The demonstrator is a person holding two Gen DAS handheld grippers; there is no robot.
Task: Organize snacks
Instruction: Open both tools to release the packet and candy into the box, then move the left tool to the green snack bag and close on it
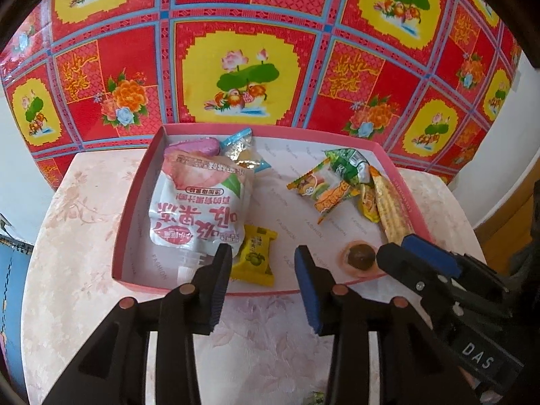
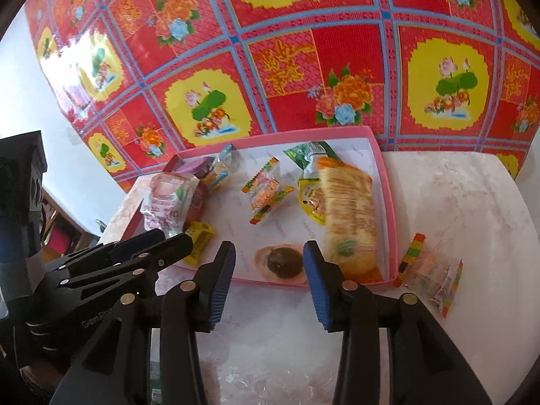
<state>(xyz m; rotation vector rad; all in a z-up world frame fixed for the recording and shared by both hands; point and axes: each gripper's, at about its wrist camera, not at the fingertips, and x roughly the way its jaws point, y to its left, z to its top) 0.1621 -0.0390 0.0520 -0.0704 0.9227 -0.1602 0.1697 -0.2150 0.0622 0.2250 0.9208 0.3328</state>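
A shallow pink box (image 1: 132, 222) (image 2: 391, 216) sits on a pale round table and holds several snacks. Among them are a white-and-pink jelly pouch (image 1: 199, 202) (image 2: 165, 202), a small yellow packet (image 1: 254, 260) (image 2: 199, 240), a brown round sweet in a pink wrapper (image 1: 362, 255) (image 2: 283, 263) and a long orange cracker pack (image 1: 393, 212) (image 2: 351, 216). My left gripper (image 1: 263, 263) (image 2: 172, 238) is open at the box's near edge, with the yellow packet lying between its fingers. My right gripper (image 2: 270, 256) (image 1: 400, 246) is open too, its fingers on either side of the brown sweet.
A clear packet with coloured edges (image 2: 432, 273) lies on the table (image 1: 67, 253) just right of the box. A red flowered cloth (image 1: 236, 67) hangs close behind. Small orange (image 1: 324, 189), green (image 1: 347, 165) and blue-edged (image 1: 241, 150) packets lie farther back in the box.
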